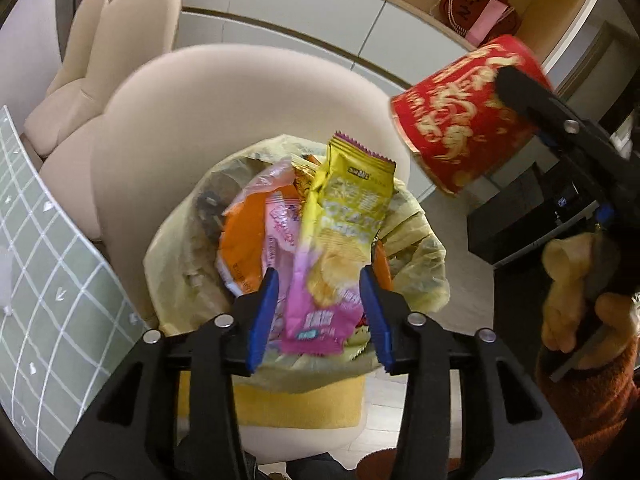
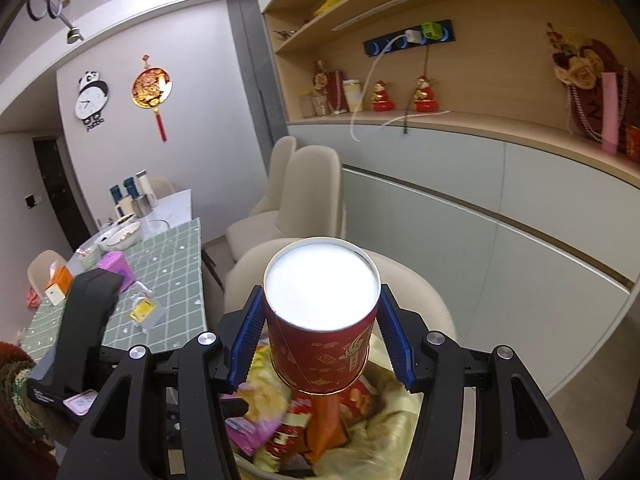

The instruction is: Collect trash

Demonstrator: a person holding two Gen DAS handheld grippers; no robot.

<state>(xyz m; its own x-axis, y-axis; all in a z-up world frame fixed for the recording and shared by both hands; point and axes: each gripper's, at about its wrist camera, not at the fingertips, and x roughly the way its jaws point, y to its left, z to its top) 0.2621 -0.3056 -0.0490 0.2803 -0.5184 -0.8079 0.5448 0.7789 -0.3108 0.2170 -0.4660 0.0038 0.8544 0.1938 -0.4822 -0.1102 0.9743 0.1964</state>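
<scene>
A bin with a yellow liner (image 1: 424, 236) stands on a beige chair, stuffed with snack wrappers. My left gripper (image 1: 320, 271) hangs open just above it. A yellow and pink chip bag (image 1: 340, 220) lies blurred between its blue pads, and neither pad presses on it. A red paper cup with gold print (image 1: 460, 120) hovers at the upper right of the bin. My right gripper (image 2: 320, 292) is shut on this cup (image 2: 320, 356), whose white round end faces the camera. Under the cup lie the liner (image 2: 396, 420) and the chip bag (image 2: 264, 396).
The beige chair (image 1: 200, 120) surrounds the bin, with more chairs behind it. A table with a green checked cloth (image 2: 176, 264) stands to the left and carries boxes, bowls and bottles. A cabinet wall with shelves runs along the right. A person's hand (image 1: 568, 300) holds the right gripper.
</scene>
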